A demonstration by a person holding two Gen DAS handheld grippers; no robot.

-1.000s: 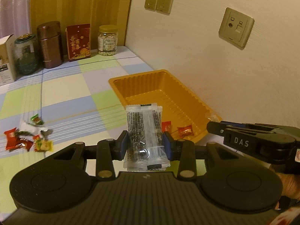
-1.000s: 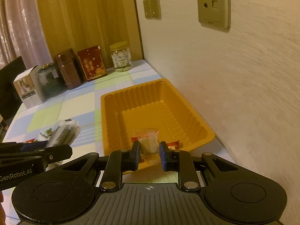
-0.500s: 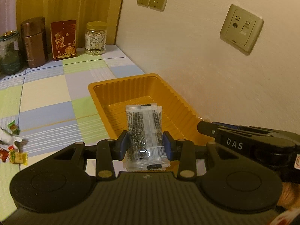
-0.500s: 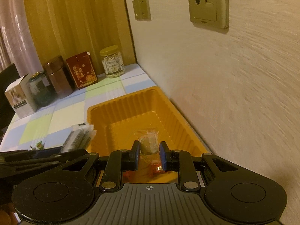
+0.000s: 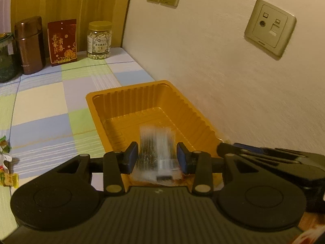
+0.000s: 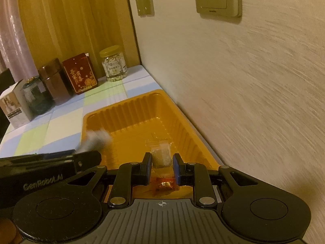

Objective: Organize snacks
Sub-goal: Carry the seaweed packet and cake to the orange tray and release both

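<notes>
checked tablecloth (image 5: 46, 109) covers the table against a pale wall. nearest, the left gripper (image 5: 157, 158) clamps a clear, blurred snack packet (image 5: 156, 148) over the orange tray (image 5: 95, 99), and the right gripper (image 6: 162, 167) pinches a small clear sachet (image 6: 160, 154) above a red candy (image 6: 165, 185) lying in the tray. loose candies (image 5: 6, 162) lie left. farther back stand a nut jar (image 5: 99, 39), red box (image 5: 62, 41) and brown canister (image 5: 30, 44).

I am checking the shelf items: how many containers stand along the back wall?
5: a white box leftmost, then a dark glass jar, a brown canister, a red box and a yellow-lidded jar nearest the corner. More may stand beyond the left edge.
</notes>
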